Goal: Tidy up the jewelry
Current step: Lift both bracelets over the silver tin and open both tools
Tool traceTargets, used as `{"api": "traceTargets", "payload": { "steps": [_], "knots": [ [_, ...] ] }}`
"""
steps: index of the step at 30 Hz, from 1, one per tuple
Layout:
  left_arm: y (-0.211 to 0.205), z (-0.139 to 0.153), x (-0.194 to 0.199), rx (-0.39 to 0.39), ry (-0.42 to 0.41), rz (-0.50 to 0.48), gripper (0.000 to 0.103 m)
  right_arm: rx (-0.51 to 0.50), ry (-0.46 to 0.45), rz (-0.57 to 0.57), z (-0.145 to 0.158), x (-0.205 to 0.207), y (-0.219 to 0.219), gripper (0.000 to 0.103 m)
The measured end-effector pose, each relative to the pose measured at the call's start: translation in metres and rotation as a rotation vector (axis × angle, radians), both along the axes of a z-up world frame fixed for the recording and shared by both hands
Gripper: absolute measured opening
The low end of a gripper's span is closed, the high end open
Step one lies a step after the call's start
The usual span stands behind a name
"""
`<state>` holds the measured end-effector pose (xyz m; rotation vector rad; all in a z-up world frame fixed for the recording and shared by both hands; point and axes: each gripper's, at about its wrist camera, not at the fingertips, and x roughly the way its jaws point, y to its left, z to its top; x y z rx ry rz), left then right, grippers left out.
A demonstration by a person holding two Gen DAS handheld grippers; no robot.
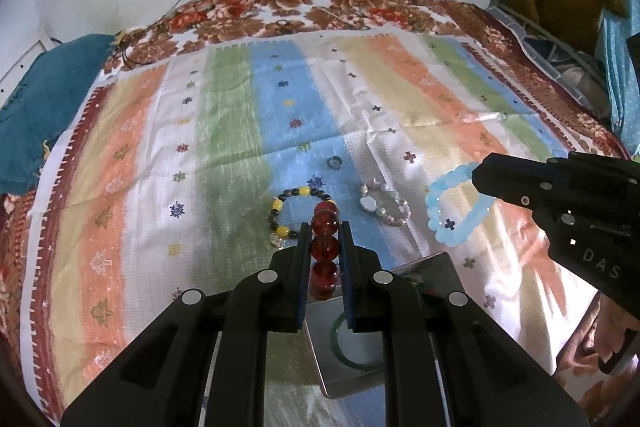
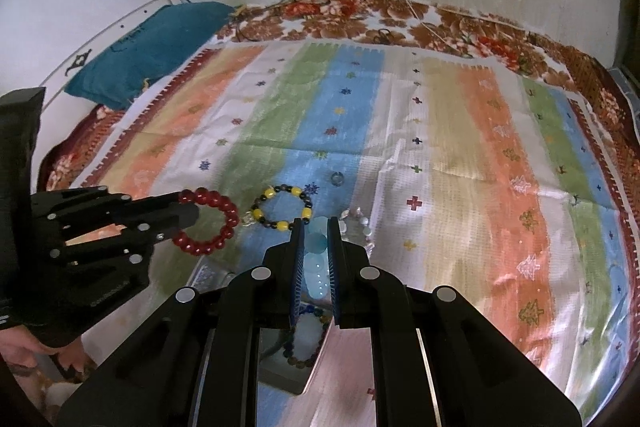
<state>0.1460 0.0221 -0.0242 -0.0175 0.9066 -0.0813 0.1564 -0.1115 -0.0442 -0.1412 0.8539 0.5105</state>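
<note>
You are mid-carry above the metal tray [image 1: 436, 269]; your left tongs [image 1: 325, 231] pinch the red bead bracelet [image 1: 325, 247], your right tongs [image 2: 316, 227] pinch the pale blue bracelet [image 2: 316, 267]; next, I judge, lower each into the tray and release.

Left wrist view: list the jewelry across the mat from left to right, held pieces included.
Yellow-and-black bracelet → red bracelet, clamped in the left gripper → pale bracelet → blue bracelet, held by the right gripper. The small ring lies farther back, above the first two, so it is left out.
</note>
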Motion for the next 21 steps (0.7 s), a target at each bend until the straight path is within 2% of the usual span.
{"api": "traceTargets", "payload": {
  "steps": [9, 21],
  "knots": [
    [-0.008, 0.012, -0.023, -0.013, -0.029, -0.019, 0.013, 0.004, 0.006, 0.04, -0.001, -0.024, 0.003, 0.012],
    [-0.013, 0.009, -0.042, -0.03, -0.023, -0.025, 0.013, 0.036, 0.037, 0.046, -0.005, -0.042, -0.001, 0.012]
  ]
}}
